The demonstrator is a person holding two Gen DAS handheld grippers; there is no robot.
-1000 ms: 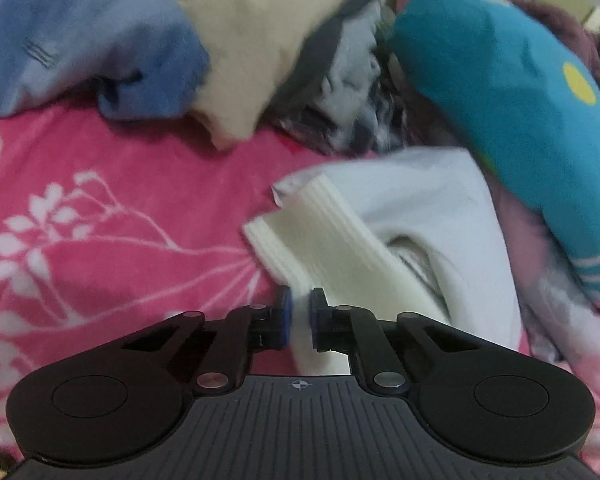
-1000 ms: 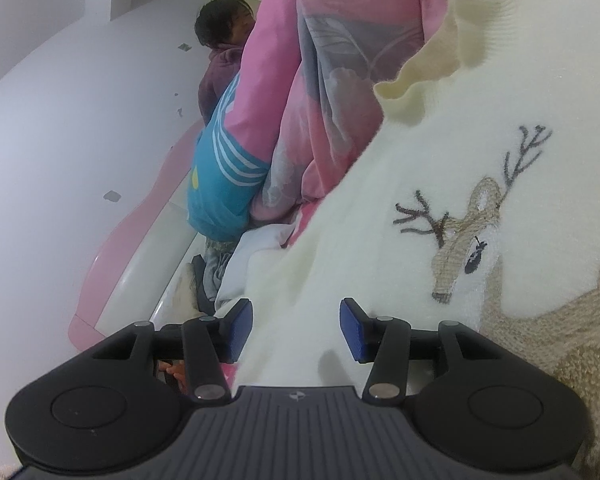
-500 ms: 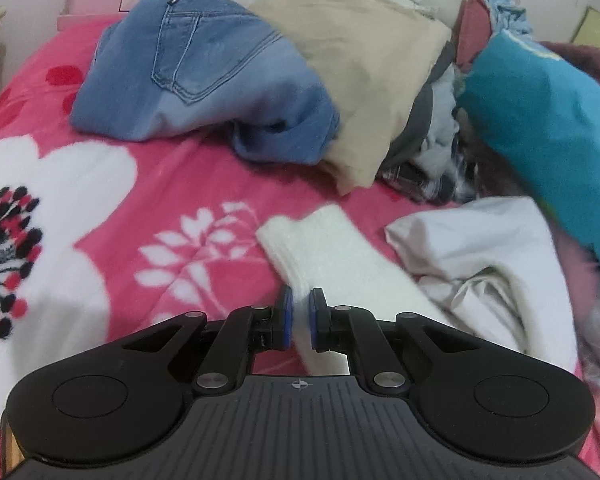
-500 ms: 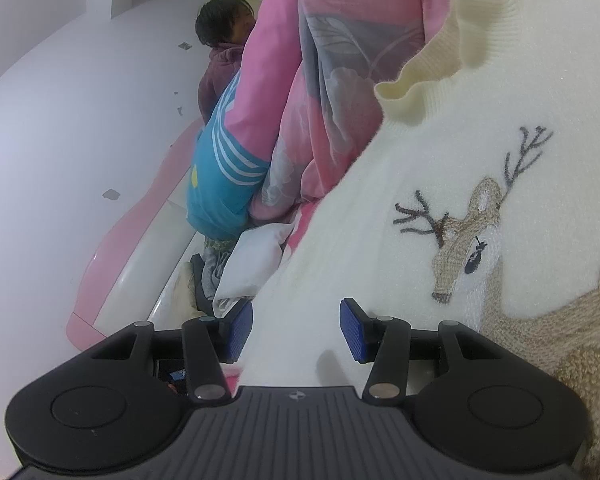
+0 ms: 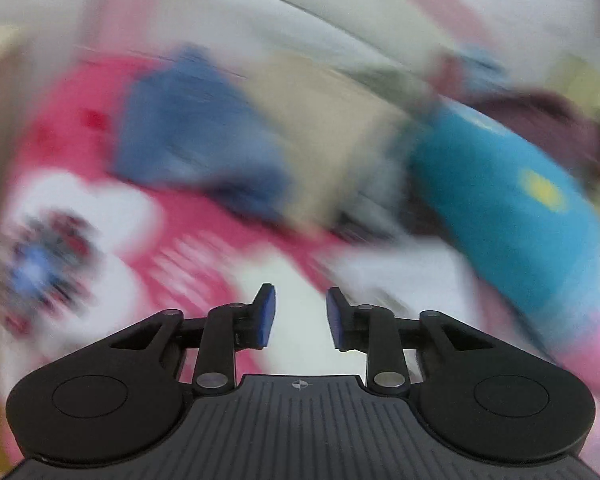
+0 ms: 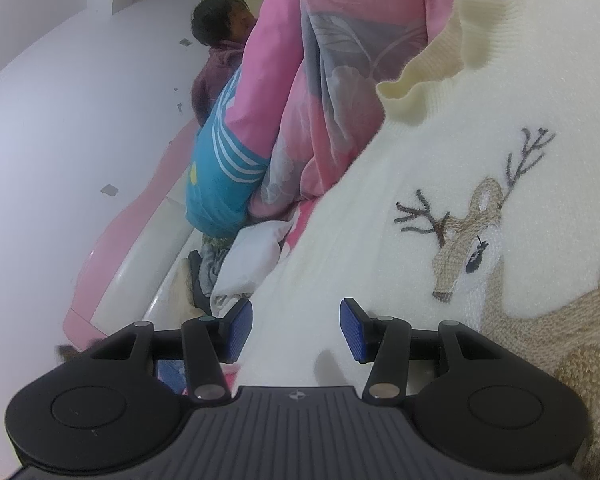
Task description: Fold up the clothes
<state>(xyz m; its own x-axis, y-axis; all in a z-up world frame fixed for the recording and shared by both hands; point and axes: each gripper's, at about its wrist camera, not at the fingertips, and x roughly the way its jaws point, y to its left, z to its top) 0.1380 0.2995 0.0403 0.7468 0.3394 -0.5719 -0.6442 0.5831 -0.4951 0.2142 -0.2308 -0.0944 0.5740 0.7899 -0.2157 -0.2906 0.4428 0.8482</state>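
A cream knitted sweater [image 6: 440, 184] with an embroidered deer [image 6: 468, 248] fills the right wrist view. My right gripper [image 6: 296, 330] rests at its near edge with the jaws apart; the knit lies under and between the blue pads, which do not press it. The left wrist view is smeared by motion. There my left gripper [image 5: 300, 316] hangs above the pink flowered bedspread [image 5: 220, 236] with its jaws opening. A blurred pale strip, the cream sleeve [image 5: 296, 280], shows beyond the gap, and the pads are off it.
At the back lie blue jeans [image 5: 196, 140], a beige garment [image 5: 328, 128] and a teal cushion [image 5: 500, 200]. White cloth [image 6: 252, 256], a pink quilt [image 6: 332, 80] and a person [image 6: 216, 12] in a maroon top lie beyond the sweater, by the pink-and-white headboard [image 6: 140, 248].
My left gripper let go of the cream sleeve, its jaws parted, and it pulled up and back so the view blurred. The right gripper stayed as it was.
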